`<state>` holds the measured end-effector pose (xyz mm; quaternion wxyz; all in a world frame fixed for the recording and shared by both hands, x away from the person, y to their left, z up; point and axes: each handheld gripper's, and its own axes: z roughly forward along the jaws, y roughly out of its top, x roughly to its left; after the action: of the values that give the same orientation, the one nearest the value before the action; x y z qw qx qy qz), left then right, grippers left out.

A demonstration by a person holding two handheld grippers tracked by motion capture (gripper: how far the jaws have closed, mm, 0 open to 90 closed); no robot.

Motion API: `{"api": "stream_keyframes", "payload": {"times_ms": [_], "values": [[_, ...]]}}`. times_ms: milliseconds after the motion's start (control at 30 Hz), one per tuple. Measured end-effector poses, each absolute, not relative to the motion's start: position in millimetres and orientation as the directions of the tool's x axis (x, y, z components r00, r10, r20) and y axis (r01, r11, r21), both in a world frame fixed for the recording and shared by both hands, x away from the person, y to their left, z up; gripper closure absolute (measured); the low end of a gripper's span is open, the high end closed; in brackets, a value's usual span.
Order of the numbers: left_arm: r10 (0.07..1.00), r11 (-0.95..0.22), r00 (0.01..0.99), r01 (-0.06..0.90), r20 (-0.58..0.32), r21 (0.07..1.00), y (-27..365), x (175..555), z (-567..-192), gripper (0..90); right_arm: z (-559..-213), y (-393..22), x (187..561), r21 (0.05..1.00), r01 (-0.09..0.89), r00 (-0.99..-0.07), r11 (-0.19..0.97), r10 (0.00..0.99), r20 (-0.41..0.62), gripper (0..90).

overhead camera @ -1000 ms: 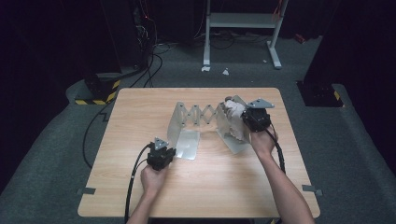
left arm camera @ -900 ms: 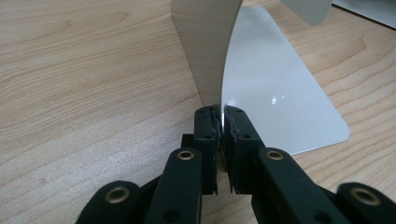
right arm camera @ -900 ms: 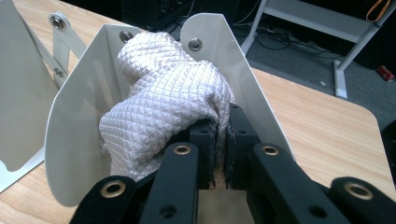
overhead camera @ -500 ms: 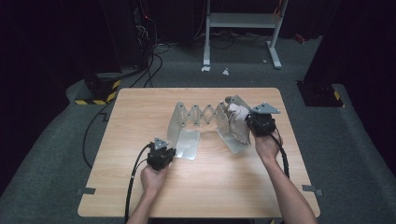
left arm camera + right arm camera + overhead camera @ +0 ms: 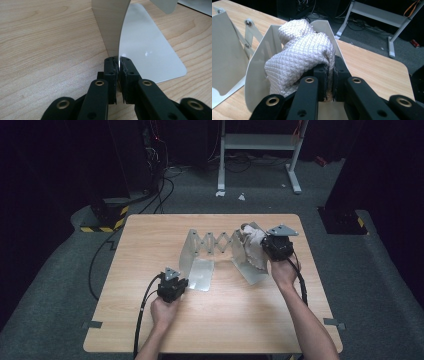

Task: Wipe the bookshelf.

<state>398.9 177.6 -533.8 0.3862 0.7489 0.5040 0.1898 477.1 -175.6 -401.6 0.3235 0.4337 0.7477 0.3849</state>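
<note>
Wooden table [image 5: 220, 320], one metal rack [image 5: 220, 252] on it: two bent end plates joined by a scissor lattice [image 5: 216, 241]. All places below are given from that rack. Left end plate [image 5: 112, 25] stands upright, its flat foot [image 5: 150, 50] lying on the table and reaching toward the person. Left gripper [image 5: 172, 287] sits at the near left corner of the rack; in the left gripper view its jaws are closed on the thin near edge of the upright plate, pads pressing it from both sides, just above where plate meets foot. Right end plate [image 5: 247, 262] stands at the rack's right end, leaning, curved like a shallow scoop. White quilted cloth [image 5: 299, 60] is bunched up against the inner face of that right plate, its top bulging above the plate's rim. Right gripper [image 5: 277, 247] is at the rack's right end, just beside the plate; in the right gripper view its jaws are clamped together on a fold of the cloth at the bundle's lower right, fabric draped over the left jaw. Each gripper is held by a hand [image 5: 162, 312], and a cable [image 5: 142, 320] trails off the left one toward the near table edge.
</note>
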Motion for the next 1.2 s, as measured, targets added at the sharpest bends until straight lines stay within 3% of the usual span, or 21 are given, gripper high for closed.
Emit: {"api": "stream_keyframes", "payload": {"times_ms": [367, 967, 1200], "values": [[0.902, -0.195, 0.42, 0.607, -0.102, 0.77, 177.5, 398.8, -533.8, 83.7, -398.7, -167.1, 486.7, 0.849, 0.411, -0.413, 0.333, 0.898, -0.152, 84.8], [0.902, -0.195, 0.419, 0.607, -0.102, 0.771, 177.5, 398.9, -533.9, 83.7, -399.2, -196.0, 452.7, 0.872, 0.385, -0.411, 0.302, 0.902, -0.13, 84.8], [0.902, -0.194, 0.419, 0.607, -0.102, 0.771, 177.4, 398.9, -533.9, 83.7, -396.5, -191.7, 456.4, 0.87, 0.38, -0.411, 0.313, 0.9, -0.144, 84.8]]}}
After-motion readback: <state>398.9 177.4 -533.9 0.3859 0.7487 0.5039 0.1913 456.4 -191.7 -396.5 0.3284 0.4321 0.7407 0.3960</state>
